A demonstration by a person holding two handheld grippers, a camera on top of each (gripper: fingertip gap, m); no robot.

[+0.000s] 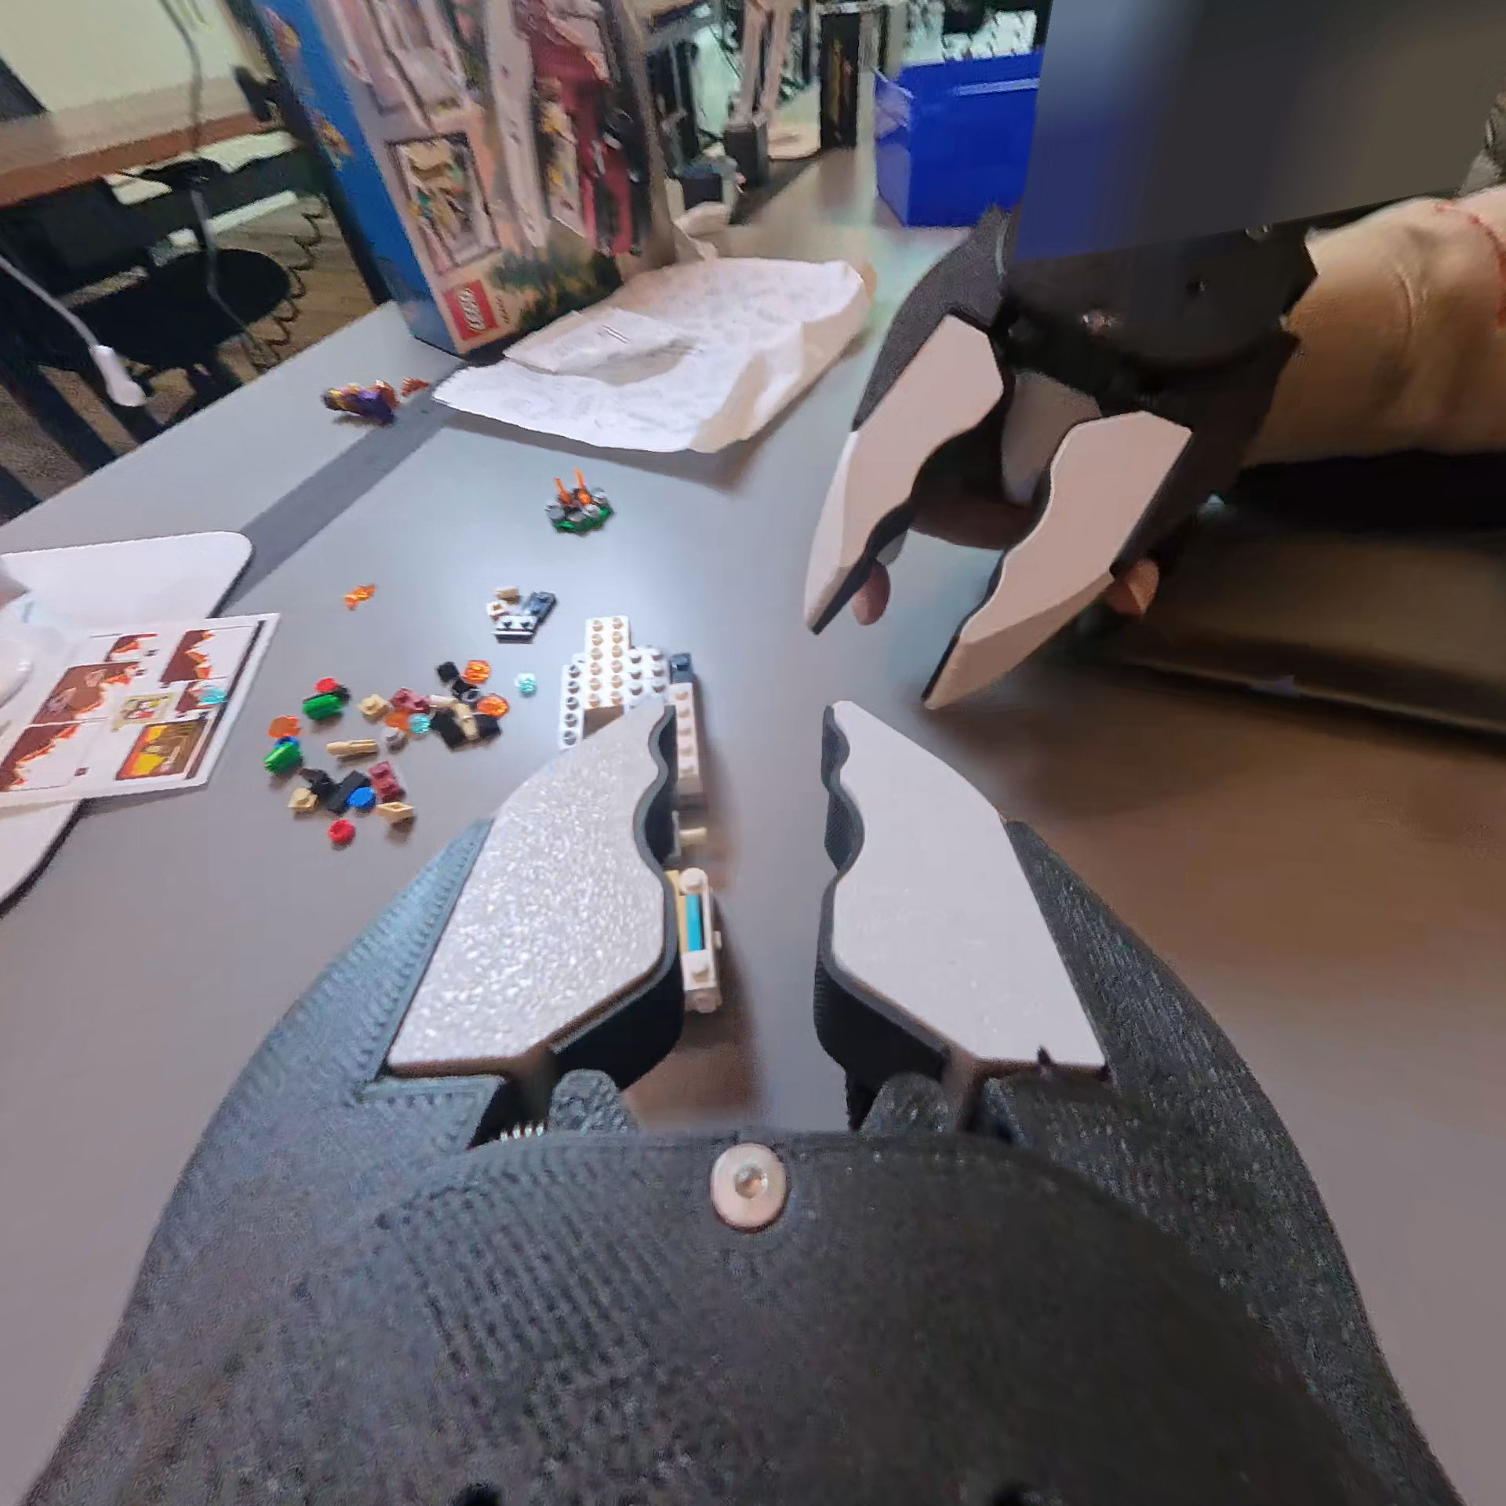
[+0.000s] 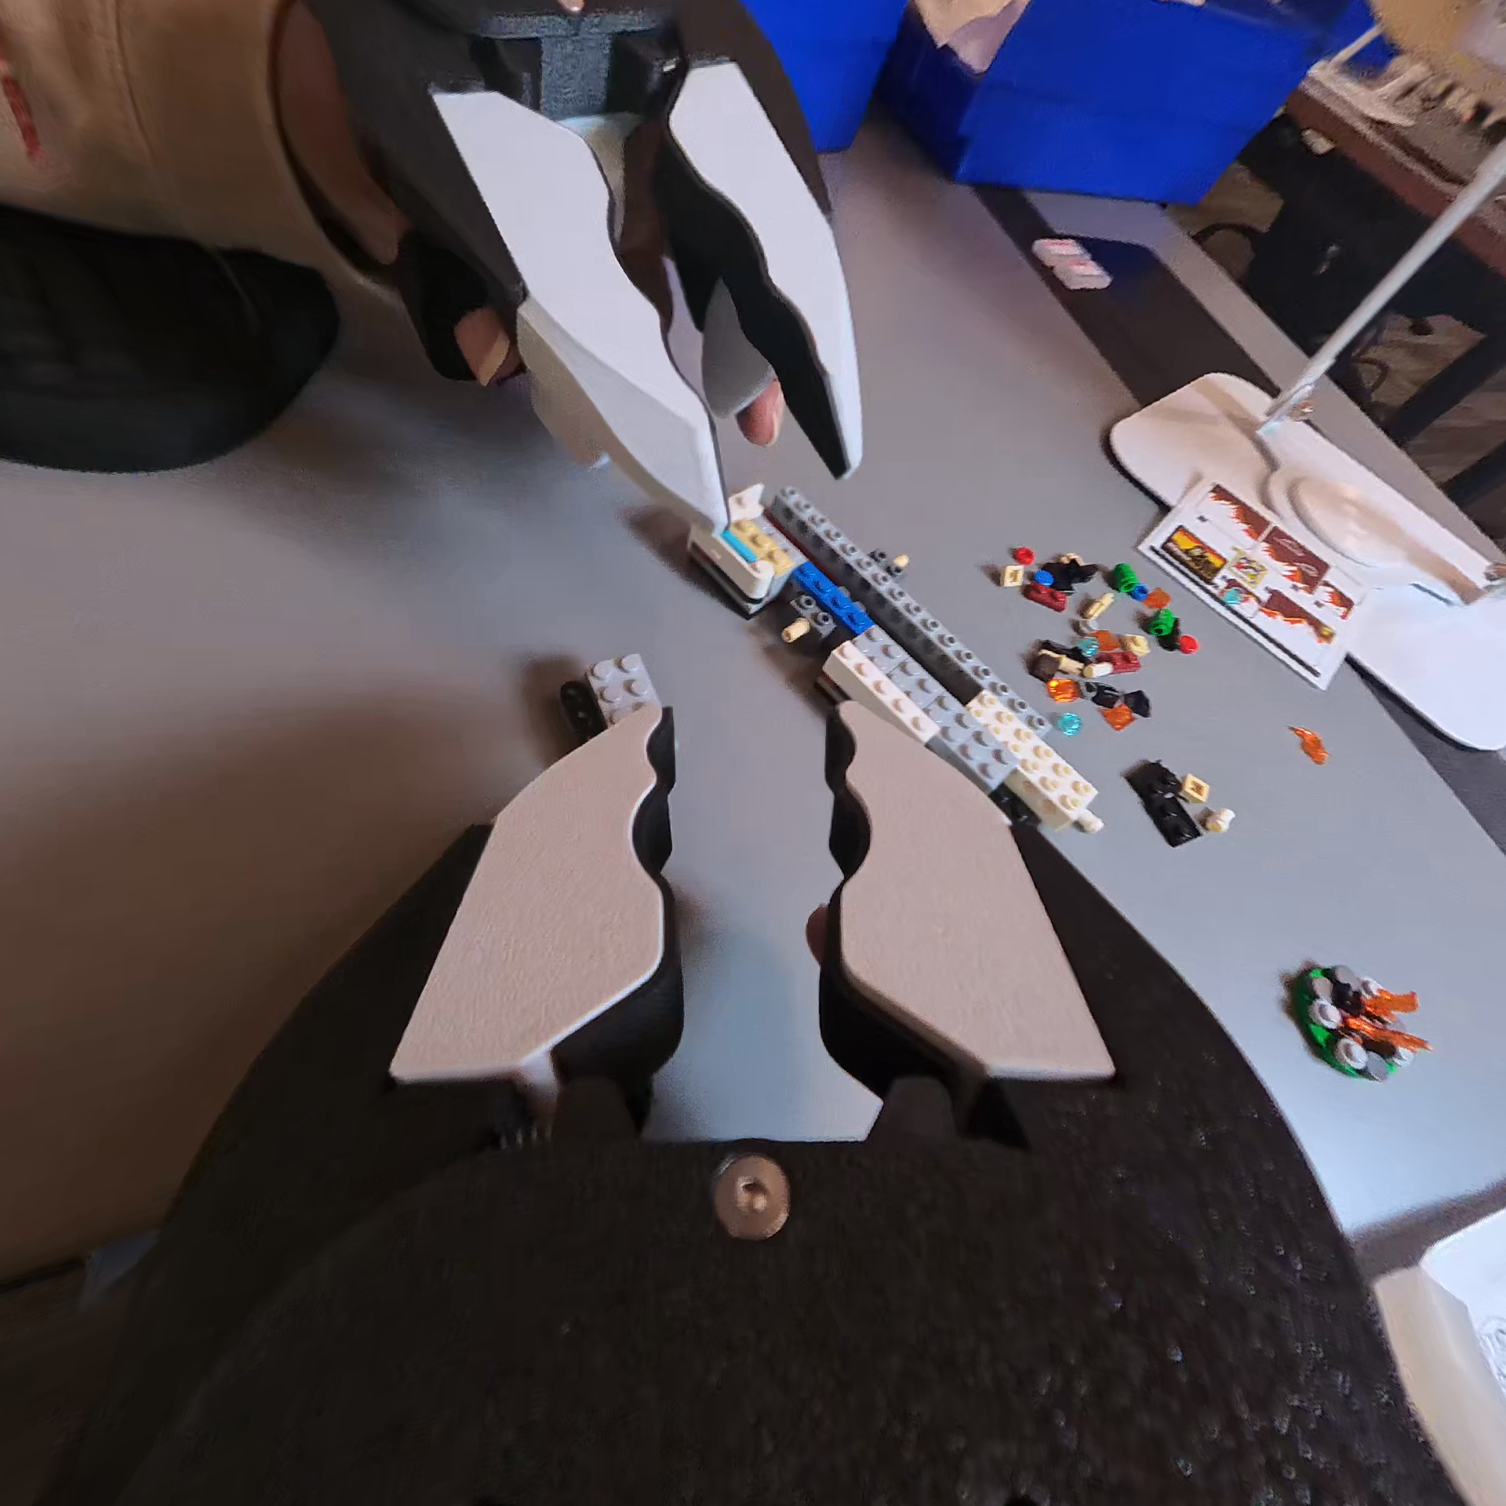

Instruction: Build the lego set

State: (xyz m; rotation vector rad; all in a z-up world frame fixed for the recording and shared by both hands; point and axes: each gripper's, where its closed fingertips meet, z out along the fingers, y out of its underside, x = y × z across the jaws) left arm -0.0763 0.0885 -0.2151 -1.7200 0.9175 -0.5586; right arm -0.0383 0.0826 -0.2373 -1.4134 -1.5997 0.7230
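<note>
Left wrist view first: at the tabletop's left edge I see the sticker sheet [image 1: 130, 705] lying against a white lamp base [image 1: 122, 570], and just beside it the loose small pieces [image 1: 383, 733], probably fanned out so I can pick them singly. Moving right, the long lego build [image 1: 644, 717] lies flat mid-table, its long axis running away from this camera, the cream studded end farthest. My left gripper [image 1: 746, 725] is spread wide with nothing in it, one finger hanging over the build's near end; I read that as lining up to steady it. Farther right, the right gripper [image 1: 876, 664] hovers clear of the tabletop, parted and empty, likely waiting. In the right wrist view a small grey brick [image 2: 623, 689] sits apart from the build. The set's box [image 1: 456, 163] stands along the far edge.
</note>
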